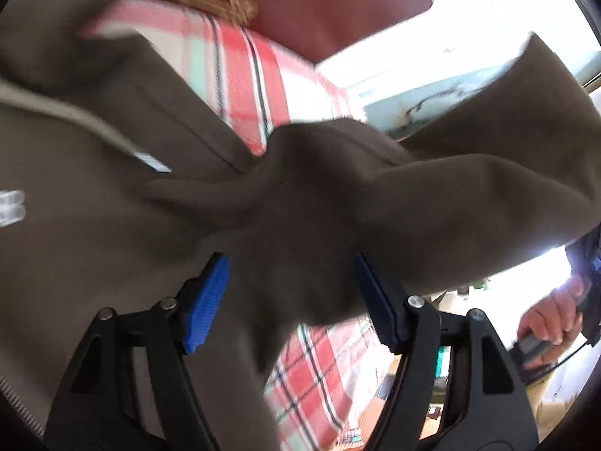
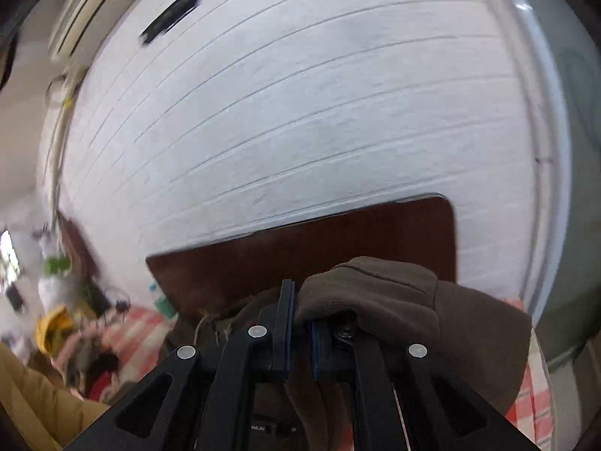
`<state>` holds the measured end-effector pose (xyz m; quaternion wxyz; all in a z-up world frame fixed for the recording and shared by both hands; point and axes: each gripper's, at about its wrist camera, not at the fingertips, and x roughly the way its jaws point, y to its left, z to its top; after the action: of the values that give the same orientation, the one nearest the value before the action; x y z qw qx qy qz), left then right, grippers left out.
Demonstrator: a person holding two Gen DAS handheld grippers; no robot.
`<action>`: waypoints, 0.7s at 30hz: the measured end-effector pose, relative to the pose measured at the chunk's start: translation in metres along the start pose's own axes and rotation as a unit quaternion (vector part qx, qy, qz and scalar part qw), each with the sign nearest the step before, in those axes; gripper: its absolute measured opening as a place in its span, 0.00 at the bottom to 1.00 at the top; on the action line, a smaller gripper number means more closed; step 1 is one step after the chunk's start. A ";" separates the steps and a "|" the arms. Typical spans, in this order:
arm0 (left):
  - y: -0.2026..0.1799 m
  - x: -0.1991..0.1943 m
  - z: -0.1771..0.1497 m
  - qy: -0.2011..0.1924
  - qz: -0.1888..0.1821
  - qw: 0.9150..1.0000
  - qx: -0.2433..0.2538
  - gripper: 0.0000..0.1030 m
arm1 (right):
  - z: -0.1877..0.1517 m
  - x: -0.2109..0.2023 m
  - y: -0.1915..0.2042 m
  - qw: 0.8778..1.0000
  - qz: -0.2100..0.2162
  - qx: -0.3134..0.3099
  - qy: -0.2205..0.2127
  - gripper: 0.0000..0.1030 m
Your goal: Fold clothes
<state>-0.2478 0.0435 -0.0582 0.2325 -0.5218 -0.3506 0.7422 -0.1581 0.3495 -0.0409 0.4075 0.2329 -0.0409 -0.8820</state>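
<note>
1. Our left gripper point(image 1: 291, 300) stands wide, its blue pads point(image 1: 206, 304) well apart, with a fold of the brown hoodie point(image 1: 94, 244) bunched between them; the cloth brushes the pads but is not pinched.
2. Our right gripper point(image 2: 298, 332) is narrowed to a slim gap, and a thick edge of the same brown hoodie point(image 2: 394, 300) is clamped there, draping over the right finger and hanging down that side.
3. In the left wrist view the hoodie spreads over a red-and-white plaid cover point(image 1: 240, 75), its pale drawstring point(image 1: 75, 116) and zipper edge showing at the left.
4. One sleeve or corner rises toward the upper right, where a hand point(image 1: 552, 319) grips the other tool's handle; blur keeps us from telling which part of the garment it is.
5. A dark red-brown board point(image 2: 338, 248) stands just behind the cloth, against a white panelled wall point(image 2: 300, 112).
6. Plaid cover lies bare beyond the hoodie's far edge and below its lifted fold.
</note>
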 end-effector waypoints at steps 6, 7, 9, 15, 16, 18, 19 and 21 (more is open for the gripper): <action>0.057 -0.116 -0.038 -0.080 0.064 0.994 -0.045 0.68 | -0.056 0.119 0.117 0.975 0.071 -0.167 0.130 0.06; 0.069 -0.130 -0.045 -0.088 0.083 0.991 -0.057 0.68 | -0.076 0.140 0.131 0.967 0.081 -0.182 0.160 0.06; 0.091 -0.152 -0.058 -0.096 0.114 0.985 -0.082 0.67 | -0.124 0.177 0.152 0.948 0.097 -0.206 0.224 0.07; 0.129 -0.178 -0.088 -0.108 0.121 0.978 -0.128 0.68 | -0.216 0.240 0.159 0.895 0.111 -0.153 0.404 0.36; 0.131 -0.177 -0.089 -0.106 0.116 0.979 -0.128 0.68 | -0.219 0.239 0.156 0.892 0.118 -0.135 0.414 0.41; 0.130 -0.174 -0.089 -0.099 0.110 0.982 -0.118 0.68 | -0.214 0.229 0.147 0.897 0.125 -0.101 0.413 0.47; 0.127 -0.174 -0.089 -0.095 0.109 0.983 -0.109 0.68 | -0.206 0.221 0.137 0.904 0.117 -0.082 0.403 0.47; 0.123 -0.173 -0.083 -0.086 0.099 0.987 -0.097 0.68 | -0.191 0.204 0.117 0.918 0.101 -0.043 0.382 0.47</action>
<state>-0.1072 -0.1356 -0.0640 0.0750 -0.5083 -0.3858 0.7662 -0.1056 0.1433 -0.2566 0.4890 0.5290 0.1327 -0.6808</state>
